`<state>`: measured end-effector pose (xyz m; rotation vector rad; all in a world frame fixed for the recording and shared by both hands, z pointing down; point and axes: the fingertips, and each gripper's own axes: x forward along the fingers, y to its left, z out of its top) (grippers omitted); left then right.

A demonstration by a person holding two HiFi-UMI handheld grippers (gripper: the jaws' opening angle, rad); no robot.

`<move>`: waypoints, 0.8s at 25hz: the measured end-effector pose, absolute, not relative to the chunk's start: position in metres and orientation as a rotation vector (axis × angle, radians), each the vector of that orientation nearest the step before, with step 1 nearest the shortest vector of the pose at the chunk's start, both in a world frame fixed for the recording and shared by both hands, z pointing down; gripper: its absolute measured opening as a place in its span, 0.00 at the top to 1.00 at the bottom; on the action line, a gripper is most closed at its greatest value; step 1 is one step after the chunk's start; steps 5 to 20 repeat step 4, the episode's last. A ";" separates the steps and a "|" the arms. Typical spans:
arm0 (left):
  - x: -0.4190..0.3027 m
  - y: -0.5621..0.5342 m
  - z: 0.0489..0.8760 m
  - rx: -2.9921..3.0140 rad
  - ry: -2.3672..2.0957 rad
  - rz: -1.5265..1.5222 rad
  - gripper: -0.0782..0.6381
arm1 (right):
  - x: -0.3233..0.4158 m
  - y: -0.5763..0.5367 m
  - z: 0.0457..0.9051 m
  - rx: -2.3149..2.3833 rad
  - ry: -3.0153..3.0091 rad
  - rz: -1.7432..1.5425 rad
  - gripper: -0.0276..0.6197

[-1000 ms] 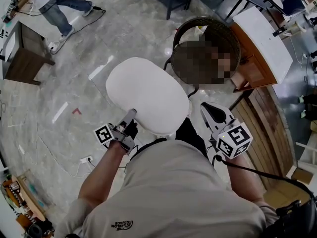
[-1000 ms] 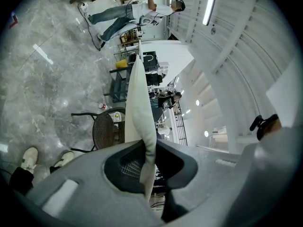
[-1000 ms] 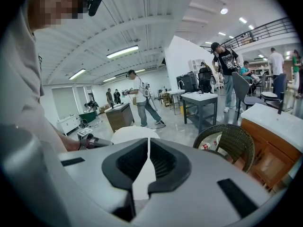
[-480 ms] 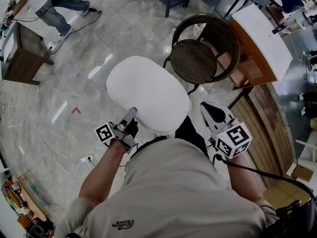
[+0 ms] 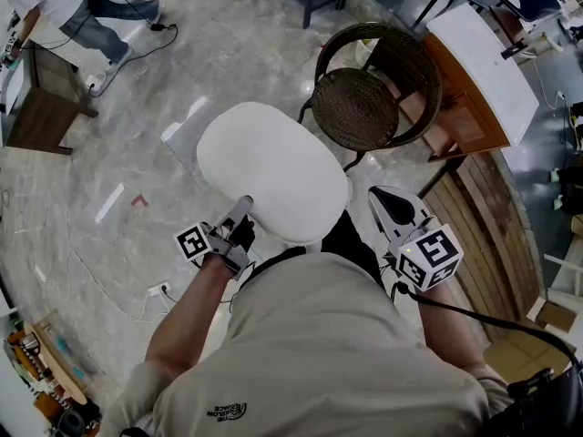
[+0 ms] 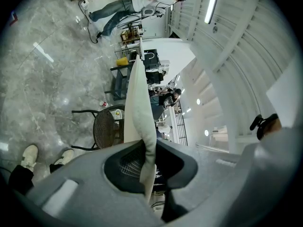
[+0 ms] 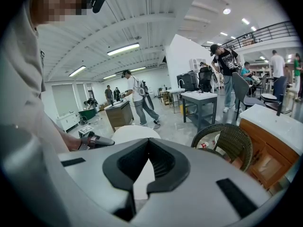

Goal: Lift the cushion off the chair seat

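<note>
Holding: the left gripper (image 6: 147, 145) has its jaws narrowed down onto the near rim of the white cushion (image 5: 273, 167). In the left gripper view the rim runs edge-on straight between the pads.
Cushion: up in the air and off the seat, lying roughly flat in front of the person. It hangs over the marble floor (image 5: 182, 80), carried by that one pinched edge.
Cushion against chair: in the head view it sits left of the wicker chair (image 5: 414, 62) and nearer the person, its far edge just beside the chair's frame (I can't tell whether the two touch).
Chair seat: the round dark woven seat (image 5: 355, 107) shows whole, with the curved backrest wrapping its far side.
Right gripper: the right gripper (image 7: 148, 141) has its jaw tips together with nothing gripped. It hangs to the right of the cushion, apart from it and tilted somewhat downward.
Right of chair: a wooden cabinet (image 5: 483, 71) with a white top stands close against the chair.
Left edge: a small wooden table (image 5: 46, 107) stands there.
Top left: another person (image 5: 77, 12) is on the floor, well apart from the cushion.
Floor mark: a small red mark (image 5: 138, 201) lies left of the cushion.
</note>
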<state>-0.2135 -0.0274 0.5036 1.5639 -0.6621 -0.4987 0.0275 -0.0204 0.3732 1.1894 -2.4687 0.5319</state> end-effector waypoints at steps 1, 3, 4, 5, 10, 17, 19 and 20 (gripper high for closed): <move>-0.214 -0.027 0.504 1.567 -0.662 -0.496 0.81 | 0.027 -0.021 0.373 1.190 -2.469 0.531 0.94; -0.213 -0.027 0.505 1.570 -0.662 -0.492 0.81 | 0.028 -0.020 0.374 1.190 -2.468 0.529 0.94; -0.213 -0.027 0.505 1.572 -0.662 -0.491 0.81 | 0.028 -0.020 0.374 1.190 -2.468 0.528 0.94; -0.213 -0.027 0.505 1.572 -0.662 -0.491 0.81 | 0.028 -0.020 0.374 1.190 -2.468 0.528 0.94; -0.213 -0.027 0.505 1.572 -0.662 -0.491 0.81 | 0.028 -0.020 0.374 1.190 -2.468 0.528 0.94; -0.213 -0.027 0.505 1.572 -0.662 -0.491 0.81 | 0.028 -0.020 0.374 1.190 -2.468 0.528 0.94; -0.213 -0.027 0.505 1.572 -0.662 -0.491 0.81 | 0.028 -0.020 0.374 1.190 -2.468 0.528 0.94; -0.213 -0.027 0.505 1.572 -0.662 -0.491 0.81 | 0.028 -0.020 0.374 1.190 -2.468 0.528 0.94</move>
